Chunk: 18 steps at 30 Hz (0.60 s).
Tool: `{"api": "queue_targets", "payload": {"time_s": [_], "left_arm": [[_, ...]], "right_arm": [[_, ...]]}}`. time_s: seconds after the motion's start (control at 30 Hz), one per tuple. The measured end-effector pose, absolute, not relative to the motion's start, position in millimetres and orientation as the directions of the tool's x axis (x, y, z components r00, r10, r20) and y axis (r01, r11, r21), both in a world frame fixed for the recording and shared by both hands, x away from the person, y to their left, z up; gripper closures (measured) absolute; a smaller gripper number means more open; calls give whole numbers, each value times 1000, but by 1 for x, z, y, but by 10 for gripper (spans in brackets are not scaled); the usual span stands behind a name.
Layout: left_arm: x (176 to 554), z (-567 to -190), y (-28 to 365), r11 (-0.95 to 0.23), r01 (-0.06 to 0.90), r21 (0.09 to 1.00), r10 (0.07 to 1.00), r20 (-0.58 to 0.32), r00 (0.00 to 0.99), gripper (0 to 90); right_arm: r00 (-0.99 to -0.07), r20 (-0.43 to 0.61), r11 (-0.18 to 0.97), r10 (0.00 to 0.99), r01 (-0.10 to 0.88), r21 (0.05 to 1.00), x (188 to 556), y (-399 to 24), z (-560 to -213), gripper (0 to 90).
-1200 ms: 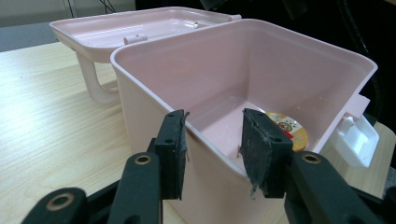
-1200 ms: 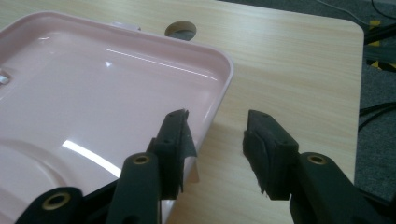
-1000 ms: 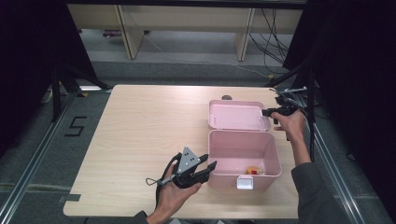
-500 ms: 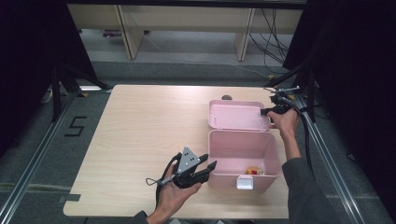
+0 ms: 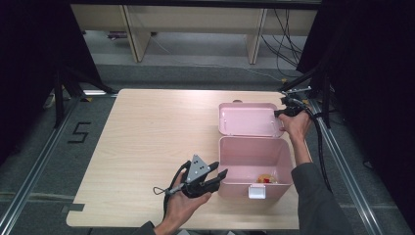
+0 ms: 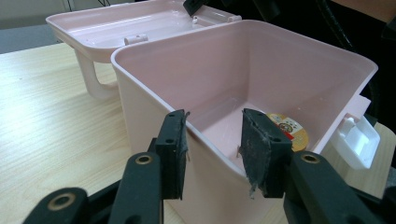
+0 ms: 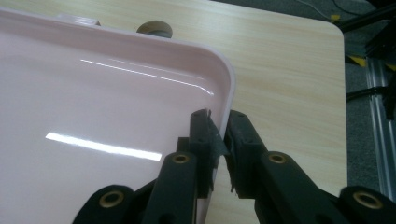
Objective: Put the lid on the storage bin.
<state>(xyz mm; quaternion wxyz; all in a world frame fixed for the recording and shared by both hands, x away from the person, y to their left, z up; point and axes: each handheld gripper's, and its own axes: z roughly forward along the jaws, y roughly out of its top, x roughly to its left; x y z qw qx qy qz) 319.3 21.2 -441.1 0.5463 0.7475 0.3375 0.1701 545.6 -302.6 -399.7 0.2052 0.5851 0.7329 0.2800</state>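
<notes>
A pink box (image 5: 254, 155) stands open on the table, its lid (image 5: 247, 120) folded back flat behind it. A small round yellow and red item (image 5: 265, 178) lies on the box floor (image 6: 288, 130). My left gripper (image 5: 219, 175) straddles the box's near left wall by the front corner (image 6: 212, 140), one pad outside and one inside, both meeting the wall. My right gripper (image 5: 280, 113) is at the lid's far right corner (image 7: 223, 135). Its jaws have just been closing, and they now pinch the lid's rim (image 7: 229, 93) between them.
A white latch (image 5: 256, 192) hangs on the box's front (image 6: 357, 140). The lid's handle (image 6: 91, 79) rests on the wooden table (image 5: 156, 137). A small round brownish thing (image 7: 155, 28) sits just behind the lid. Cables and a metal rail (image 5: 337, 147) run along the right edge.
My right hand has shifted slightly toward the lid's far right corner, and its jaws have narrowed onto the rim. The left hand and the box have stayed put.
</notes>
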Motion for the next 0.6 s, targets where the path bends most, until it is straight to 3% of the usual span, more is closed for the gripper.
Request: {"api": "queue_targets", "payload": {"time_s": [0.13,0.17,0.23,0.3,0.43,0.6], "left_arm": [[319,-442,20,-168,315,934,691,-116,713,607],[319,-442,19,-169,315,934,691,-116,713,606],[319,-442,19,-171,315,934,693,-113,712,606],[319,-442,18,-168,311,935,694,-112,711,606],[318,-443,18,-167,311,936,695,-112,711,605],[318,-443,18,-163,308,937,697,-112,709,604]], "right_arm": [[-253,-11,192,968,707,681,544,-305,-395,826],[-212,27,140,977,729,671,541,-302,-390,829],[-253,-20,197,967,697,690,541,-307,-386,833],[-227,17,149,974,694,705,538,-304,-381,837],[-258,-9,180,966,650,739,534,-307,-369,845],[-262,34,138,965,609,781,525,-309,-357,856]]}}
